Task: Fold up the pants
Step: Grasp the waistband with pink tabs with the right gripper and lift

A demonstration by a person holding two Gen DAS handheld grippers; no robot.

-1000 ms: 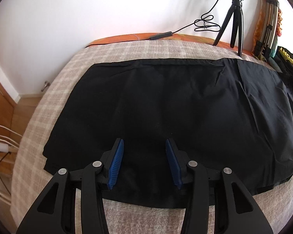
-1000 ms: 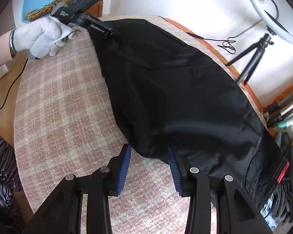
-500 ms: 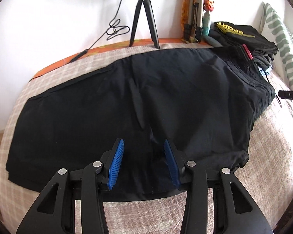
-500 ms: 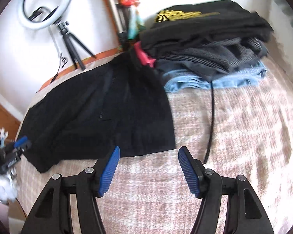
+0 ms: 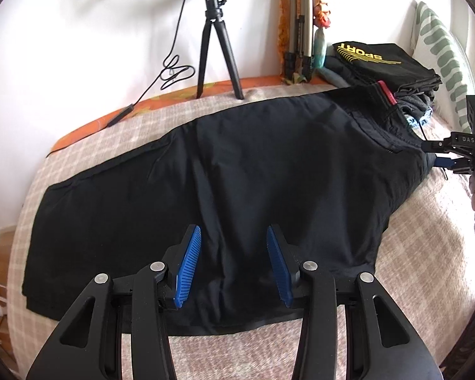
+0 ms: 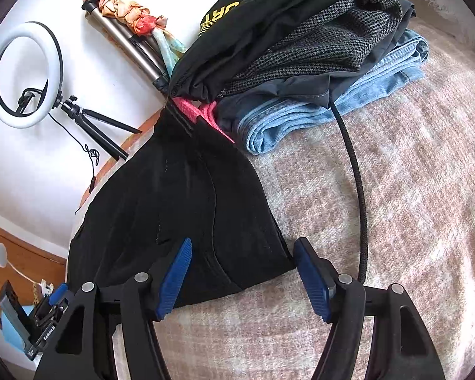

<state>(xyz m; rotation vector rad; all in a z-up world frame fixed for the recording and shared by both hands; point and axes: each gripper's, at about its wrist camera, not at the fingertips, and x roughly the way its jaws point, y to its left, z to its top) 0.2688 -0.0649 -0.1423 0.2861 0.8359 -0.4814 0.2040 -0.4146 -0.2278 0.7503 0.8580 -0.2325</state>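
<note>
Pants (image 5: 237, 171) lie flat; right tongs (image 6: 242, 277) just widened, empty, left tongs (image 5: 234, 262) unchanged, part-open.

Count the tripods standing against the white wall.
2. A small black tripod holding the white ring light stands at the bed's far edge. A taller silver folded tripod, draped with an orange scarf, leans beside the clothes pile. Others may be hidden.
</note>
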